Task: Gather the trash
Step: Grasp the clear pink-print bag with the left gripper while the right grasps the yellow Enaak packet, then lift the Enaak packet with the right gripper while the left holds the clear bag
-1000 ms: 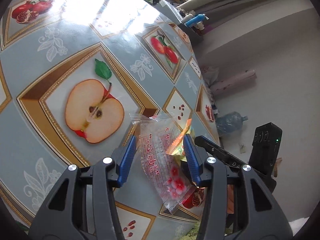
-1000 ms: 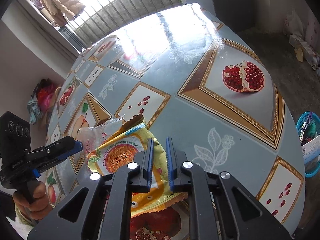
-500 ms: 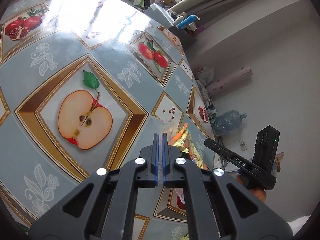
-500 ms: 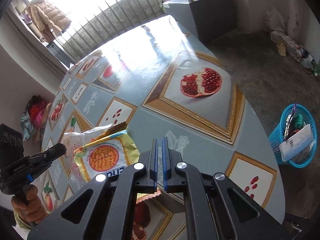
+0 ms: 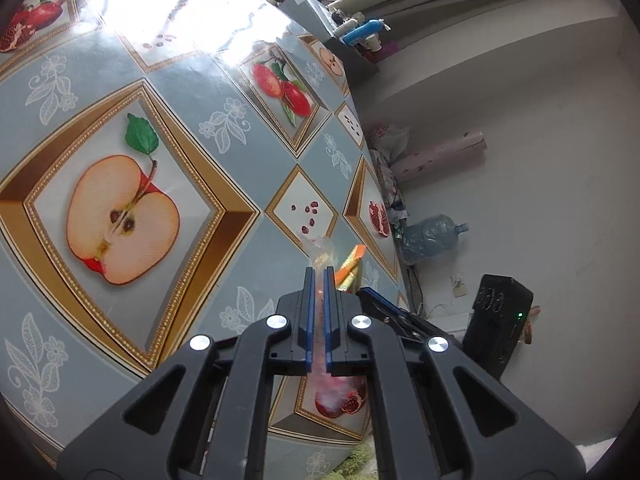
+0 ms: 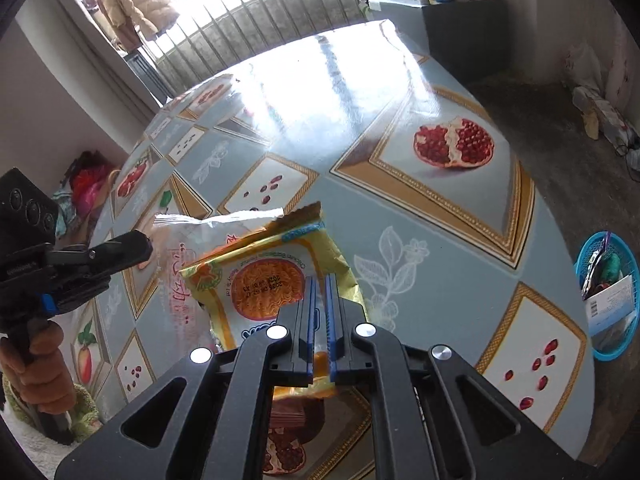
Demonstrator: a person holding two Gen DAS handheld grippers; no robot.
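- Two wrappers are held above the tabletop [image 6: 460, 236] at once, one in each claw, so the biggest risk I see is that they overlap: the yellow noodle packet [image 6: 276, 272] lies across the clear snack wrapper [image 6: 180, 256] at the near left of the right wrist view, and pulling the hands apart carelessly could drag one film out of its grip.
- One long carry probably comes next: the blue basket [image 6: 608, 300] sits on the floor, off the right edge of the tabletop and already holding other rubbish. A release before the claw is over it would drop the packet on the floor.
- The right claw [image 6: 319, 320] is clenched on the near part of the yellow noodle packet only; most of the packet juts free toward the far side, and a swing could make it flap or slide out.
- The left claw [image 5: 316, 316] is clamped on the clear snack wrapper, seen edge-on as a thin strip between the blue pads [image 5: 308, 312]. The film looks slick and crumpled, so it may creep loose.
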